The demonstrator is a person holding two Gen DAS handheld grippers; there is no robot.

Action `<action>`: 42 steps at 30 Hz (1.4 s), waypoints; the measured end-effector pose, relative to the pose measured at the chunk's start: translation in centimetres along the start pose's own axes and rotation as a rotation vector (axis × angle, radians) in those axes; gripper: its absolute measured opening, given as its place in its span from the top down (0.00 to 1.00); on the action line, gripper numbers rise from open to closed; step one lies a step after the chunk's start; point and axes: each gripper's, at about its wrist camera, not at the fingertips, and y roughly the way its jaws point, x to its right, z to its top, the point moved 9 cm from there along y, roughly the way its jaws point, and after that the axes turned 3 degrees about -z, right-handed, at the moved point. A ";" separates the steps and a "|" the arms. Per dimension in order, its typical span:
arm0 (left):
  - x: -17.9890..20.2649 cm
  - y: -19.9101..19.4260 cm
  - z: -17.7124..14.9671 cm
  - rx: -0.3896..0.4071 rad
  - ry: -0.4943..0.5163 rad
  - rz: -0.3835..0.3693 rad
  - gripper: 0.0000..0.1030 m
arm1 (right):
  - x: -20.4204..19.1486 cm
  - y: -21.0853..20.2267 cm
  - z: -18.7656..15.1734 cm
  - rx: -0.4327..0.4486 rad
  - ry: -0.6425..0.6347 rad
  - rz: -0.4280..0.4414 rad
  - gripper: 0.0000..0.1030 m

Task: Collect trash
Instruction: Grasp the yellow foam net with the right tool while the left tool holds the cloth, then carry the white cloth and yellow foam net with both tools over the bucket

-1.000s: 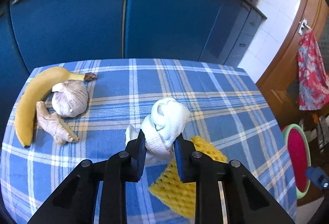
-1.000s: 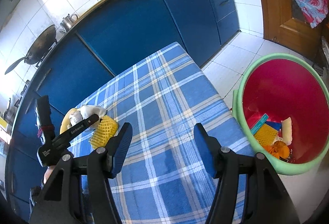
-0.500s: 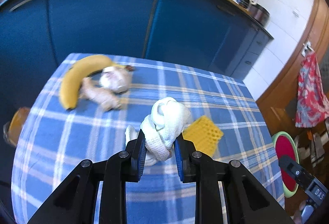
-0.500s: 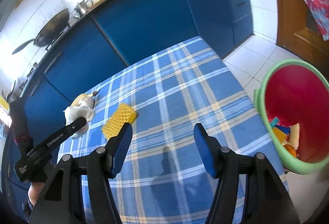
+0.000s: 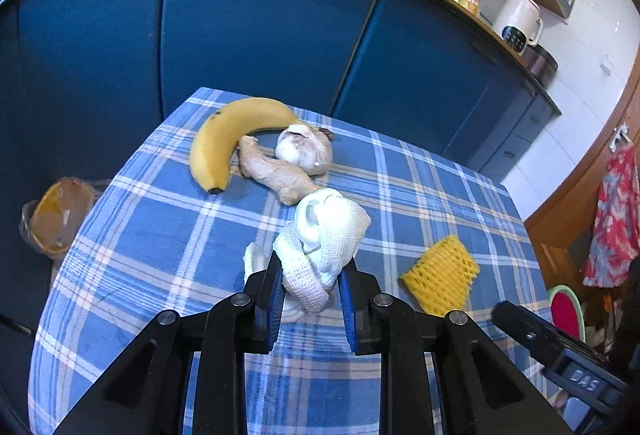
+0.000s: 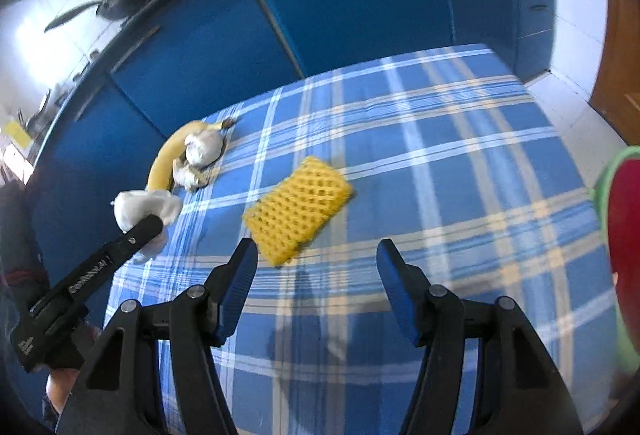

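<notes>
On the left gripper's black finger, seen from the right wrist view, pale lettering runs along its length; blur keeps it from reading clearly. On the right gripper's finger at the lower right of the left wrist view, the letters "DAS" show, the rest cut off.

Left gripper: clenched on a white foam fruit net, crumpled into a knot, mesh weave visible, bulging up past the blue pads and lifted off the cloth.

Right gripper: released, jaws apart, nothing between them, above the near part of the table.

Yellow foam fruit net: flat, rectangular, diamond mesh, lying on the blue plaid tablecloth just beyond the right gripper's left finger.

Far left of the table: banana, ginger root and garlic bulb, clustered and touching.

Right edge: green-rimmed bin with red inside on the floor beside the table. Blue cabinets beyond.
</notes>
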 end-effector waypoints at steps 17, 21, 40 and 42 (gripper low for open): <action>-2.2 0.9 -0.3 -0.014 -0.049 0.037 0.76 | -3.7 5.6 0.2 -0.028 -0.157 -0.097 0.47; -2.2 0.9 -0.3 -0.010 -0.045 0.043 0.76 | -3.8 6.2 -0.1 -0.031 -0.158 -0.113 0.59; -2.0 0.9 -0.3 0.001 -0.022 0.055 0.76 | -1.7 0.0 0.3 0.076 -0.083 -0.078 0.87; -1.8 0.9 -0.3 0.003 -0.015 0.055 0.76 | -1.0 -1.1 0.3 0.094 -0.073 -0.082 0.87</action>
